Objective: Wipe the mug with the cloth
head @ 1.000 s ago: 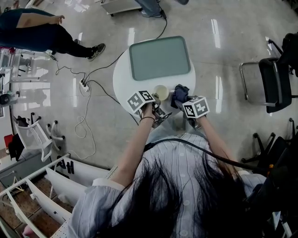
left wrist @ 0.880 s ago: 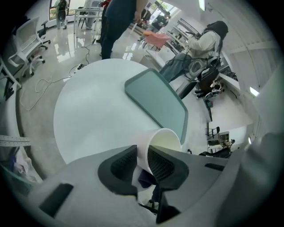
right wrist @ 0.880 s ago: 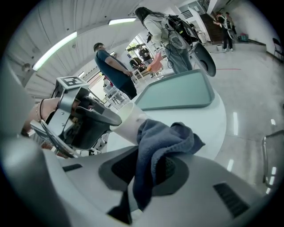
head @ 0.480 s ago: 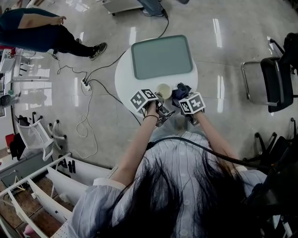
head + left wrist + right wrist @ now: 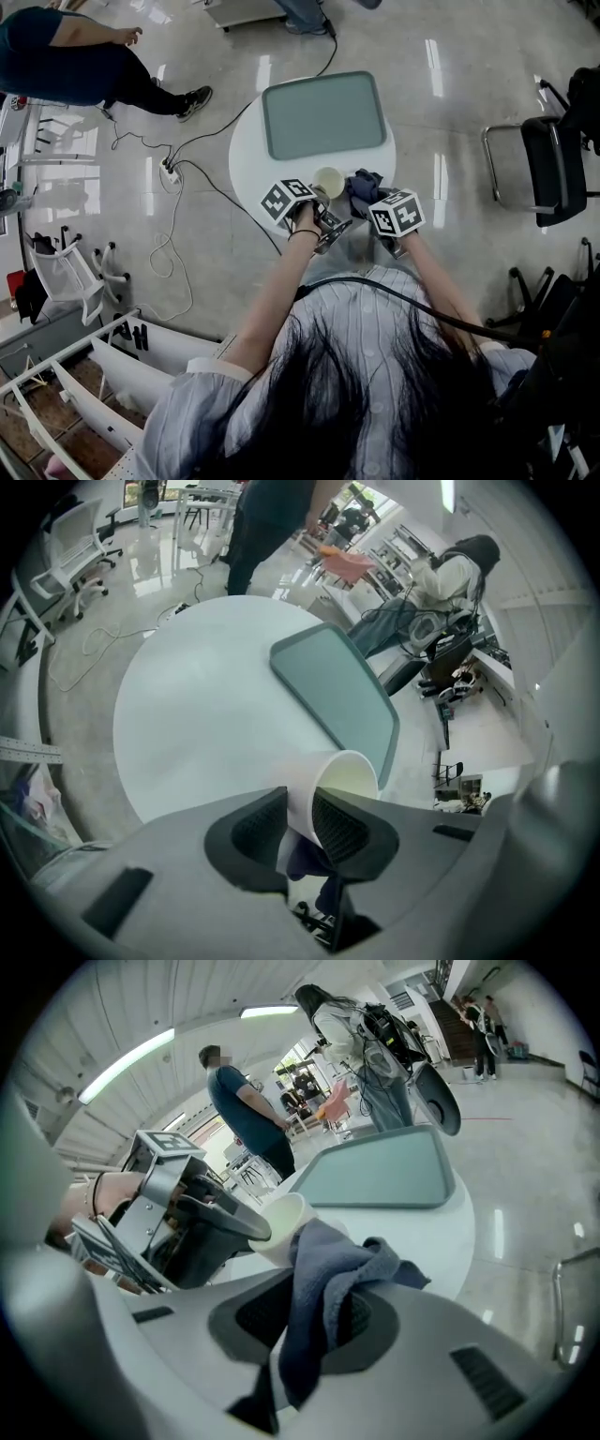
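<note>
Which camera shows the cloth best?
The right gripper view: the cloth hangs large between its jaws. The head view shows a small dark bundle beside the mug; the left gripper view, only a scrap.

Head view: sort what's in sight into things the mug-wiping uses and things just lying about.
In use: mug, clamped in left gripper; cloth, clamped in right gripper.
Lying about: tray on the table; floor cables; chair.
</note>
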A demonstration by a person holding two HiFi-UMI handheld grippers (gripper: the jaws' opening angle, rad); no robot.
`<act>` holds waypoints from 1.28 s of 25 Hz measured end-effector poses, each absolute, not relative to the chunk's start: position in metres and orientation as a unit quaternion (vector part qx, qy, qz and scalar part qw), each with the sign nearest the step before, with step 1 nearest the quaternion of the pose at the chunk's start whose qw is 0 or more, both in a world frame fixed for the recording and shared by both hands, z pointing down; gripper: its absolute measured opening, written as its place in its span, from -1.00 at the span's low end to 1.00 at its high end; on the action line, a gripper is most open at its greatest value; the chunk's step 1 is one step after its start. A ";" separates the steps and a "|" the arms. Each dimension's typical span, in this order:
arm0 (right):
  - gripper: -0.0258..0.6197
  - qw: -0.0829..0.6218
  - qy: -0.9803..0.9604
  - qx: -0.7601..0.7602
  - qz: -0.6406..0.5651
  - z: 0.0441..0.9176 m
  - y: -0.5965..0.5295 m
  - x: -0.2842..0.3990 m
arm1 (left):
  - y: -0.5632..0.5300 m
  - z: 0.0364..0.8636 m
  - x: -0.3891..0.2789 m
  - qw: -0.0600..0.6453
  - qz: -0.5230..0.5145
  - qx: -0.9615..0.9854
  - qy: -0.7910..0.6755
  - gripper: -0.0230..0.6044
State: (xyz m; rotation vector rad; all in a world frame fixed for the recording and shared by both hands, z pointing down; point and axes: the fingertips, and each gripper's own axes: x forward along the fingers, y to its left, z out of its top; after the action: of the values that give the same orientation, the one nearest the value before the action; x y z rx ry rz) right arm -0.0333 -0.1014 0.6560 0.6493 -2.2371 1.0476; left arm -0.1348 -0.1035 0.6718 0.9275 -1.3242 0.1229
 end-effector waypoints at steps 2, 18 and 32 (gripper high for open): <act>-0.67 0.289 -0.840 0.247 0.386 0.657 -0.105 -0.035 | -0.100 0.672 -0.130 0.706 0.032 0.397 -0.585 -0.71; -0.67 0.276 -0.843 0.241 0.393 0.654 -0.099 -0.047 | -0.096 0.673 -0.100 0.799 -0.154 0.242 -0.529 -0.71; -0.67 0.268 -0.844 0.233 0.402 0.650 -0.092 -0.042 | -0.101 0.662 -0.082 0.803 -0.142 0.314 -0.487 -0.67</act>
State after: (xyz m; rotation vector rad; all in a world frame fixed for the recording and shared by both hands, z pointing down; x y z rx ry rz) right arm -0.0418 -0.0921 0.6498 0.6294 -2.2771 1.0846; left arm -0.0822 -0.1013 0.6623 0.6728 -1.0434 -0.3053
